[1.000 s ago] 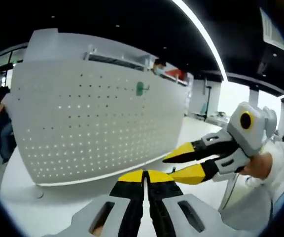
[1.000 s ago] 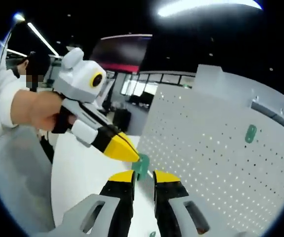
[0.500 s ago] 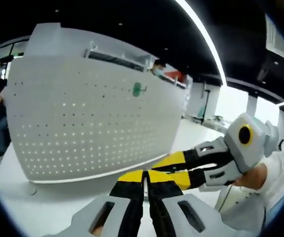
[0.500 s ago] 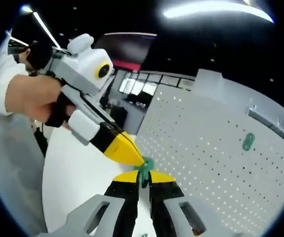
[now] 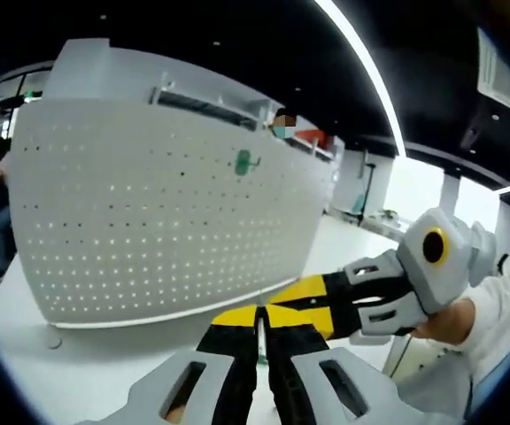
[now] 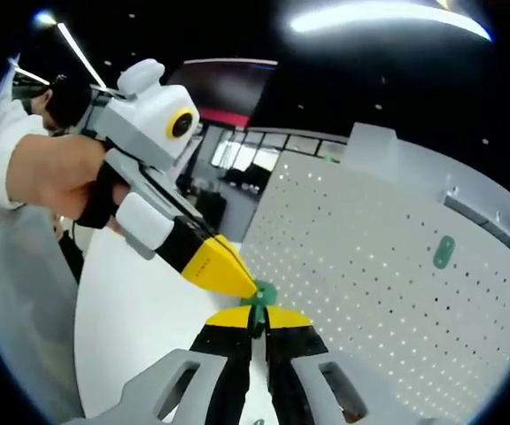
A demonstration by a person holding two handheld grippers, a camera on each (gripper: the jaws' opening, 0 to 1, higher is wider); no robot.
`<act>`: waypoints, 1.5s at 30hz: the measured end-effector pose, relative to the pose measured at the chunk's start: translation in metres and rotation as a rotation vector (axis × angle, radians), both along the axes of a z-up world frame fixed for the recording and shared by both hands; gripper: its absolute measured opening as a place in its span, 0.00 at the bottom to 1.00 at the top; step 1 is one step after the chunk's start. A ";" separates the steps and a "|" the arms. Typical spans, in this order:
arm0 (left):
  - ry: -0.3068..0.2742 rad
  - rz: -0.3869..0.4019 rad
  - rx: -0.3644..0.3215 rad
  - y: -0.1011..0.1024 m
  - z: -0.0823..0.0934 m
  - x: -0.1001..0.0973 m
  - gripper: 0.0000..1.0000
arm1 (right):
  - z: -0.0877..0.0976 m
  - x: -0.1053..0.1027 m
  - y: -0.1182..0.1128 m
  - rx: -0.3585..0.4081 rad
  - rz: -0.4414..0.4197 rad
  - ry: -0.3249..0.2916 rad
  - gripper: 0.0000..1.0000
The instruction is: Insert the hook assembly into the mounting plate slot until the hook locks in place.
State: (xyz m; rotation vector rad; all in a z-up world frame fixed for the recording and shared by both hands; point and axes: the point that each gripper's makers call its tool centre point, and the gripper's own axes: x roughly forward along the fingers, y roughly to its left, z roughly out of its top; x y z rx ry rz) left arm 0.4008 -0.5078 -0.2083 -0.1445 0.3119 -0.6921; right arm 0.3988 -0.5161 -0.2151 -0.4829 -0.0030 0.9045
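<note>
A small green plastic hook piece (image 6: pixel 258 299) stands roughly upright, pinched at the tips of the right gripper (image 6: pixel 255 320) and touched by the pressed-together yellow tips of the left gripper (image 6: pixel 237 285). Behind, a second green hook (image 6: pixel 444 251) hangs, long axis vertical, on the white perforated metal mounting plate (image 6: pixel 397 292).

Left gripper (image 5: pixel 258 317): fingers closed, tips together. Right gripper (image 6: pixel 256 317): fingers pressed nearly together, a small green piece (image 6: pixel 260 295) between the tips. The two sets of yellow tips meet, crossing at an angle. A hand (image 6: pixel 56 177) grips the left gripper's handle; another hand (image 5: pixel 445 320) holds the right.
</note>
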 end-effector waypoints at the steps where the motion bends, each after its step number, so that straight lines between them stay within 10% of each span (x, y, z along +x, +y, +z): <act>1: 0.002 0.000 -0.003 0.000 0.000 0.000 0.02 | 0.000 0.000 0.000 0.001 0.000 -0.001 0.02; 45: -0.178 -0.070 0.024 -0.005 0.010 -0.008 0.23 | 0.011 0.009 -0.022 0.113 -0.078 0.054 0.00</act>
